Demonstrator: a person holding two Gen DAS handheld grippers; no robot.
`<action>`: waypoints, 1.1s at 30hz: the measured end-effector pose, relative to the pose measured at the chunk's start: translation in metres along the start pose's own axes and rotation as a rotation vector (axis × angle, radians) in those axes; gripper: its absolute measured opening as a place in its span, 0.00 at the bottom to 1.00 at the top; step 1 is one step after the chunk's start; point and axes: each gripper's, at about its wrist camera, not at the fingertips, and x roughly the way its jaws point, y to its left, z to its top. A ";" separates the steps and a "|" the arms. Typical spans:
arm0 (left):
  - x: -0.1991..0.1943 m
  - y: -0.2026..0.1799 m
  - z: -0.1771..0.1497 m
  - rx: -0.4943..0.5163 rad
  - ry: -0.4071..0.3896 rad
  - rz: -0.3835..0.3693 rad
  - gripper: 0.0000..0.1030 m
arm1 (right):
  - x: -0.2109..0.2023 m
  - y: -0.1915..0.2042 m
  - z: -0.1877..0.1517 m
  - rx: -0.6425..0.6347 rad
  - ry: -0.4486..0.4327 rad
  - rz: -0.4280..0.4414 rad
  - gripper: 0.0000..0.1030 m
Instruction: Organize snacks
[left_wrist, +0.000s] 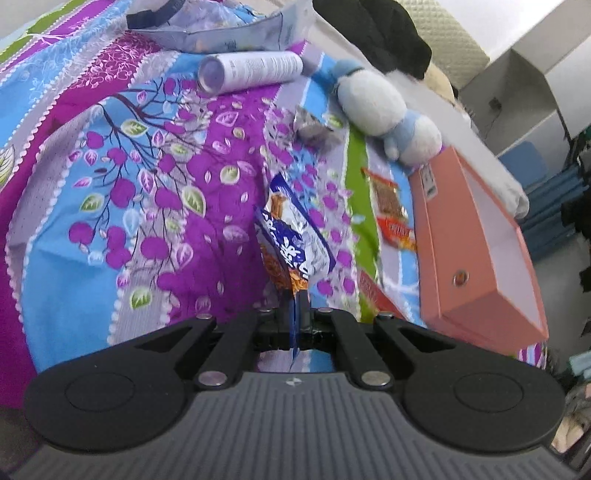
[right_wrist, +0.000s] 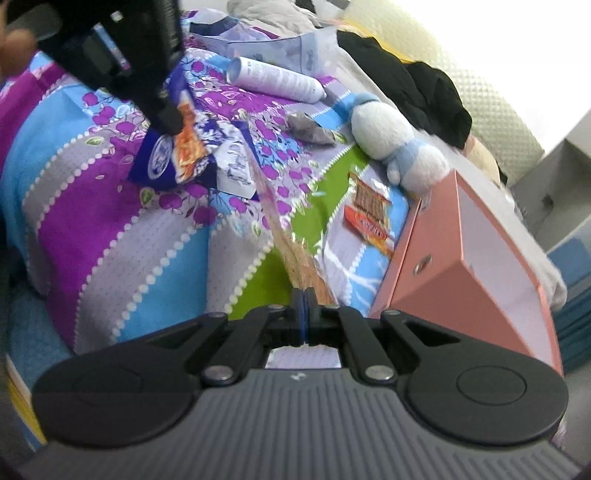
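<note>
My left gripper (left_wrist: 293, 297) is shut on the bottom edge of a blue-and-white snack packet (left_wrist: 295, 243), which hangs over the flowered bedspread (left_wrist: 155, 192). In the right wrist view that left gripper (right_wrist: 170, 120) shows at the upper left, gripping the blue packet (right_wrist: 162, 162). My right gripper (right_wrist: 303, 295) is shut on a thin orange-brown snack packet (right_wrist: 280, 229), seen edge-on and reaching away from the jaws. A red snack packet (left_wrist: 391, 210) (right_wrist: 371, 214) lies flat beside the open pink box (left_wrist: 480, 258) (right_wrist: 454, 266), which sits at the right with a white inside.
A blue-and-white plush toy (left_wrist: 380, 107) (right_wrist: 388, 136) lies beyond the box. A white tube (left_wrist: 255, 68) (right_wrist: 280, 79), a crumpled foil wrapper (left_wrist: 314, 127) (right_wrist: 308, 127) and a flattened pale bag (left_wrist: 229, 33) lie farther back. Black clothing (left_wrist: 380, 33) sits at the top right.
</note>
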 end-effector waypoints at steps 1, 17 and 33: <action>0.000 -0.001 -0.002 0.006 0.005 0.006 0.01 | 0.000 0.000 -0.003 0.016 0.000 0.009 0.03; -0.016 -0.018 -0.017 0.146 0.058 0.101 0.64 | -0.006 -0.030 -0.026 0.354 0.003 0.192 0.67; -0.017 -0.044 0.003 0.348 0.049 0.153 0.90 | 0.005 -0.055 -0.033 0.608 -0.031 0.297 0.82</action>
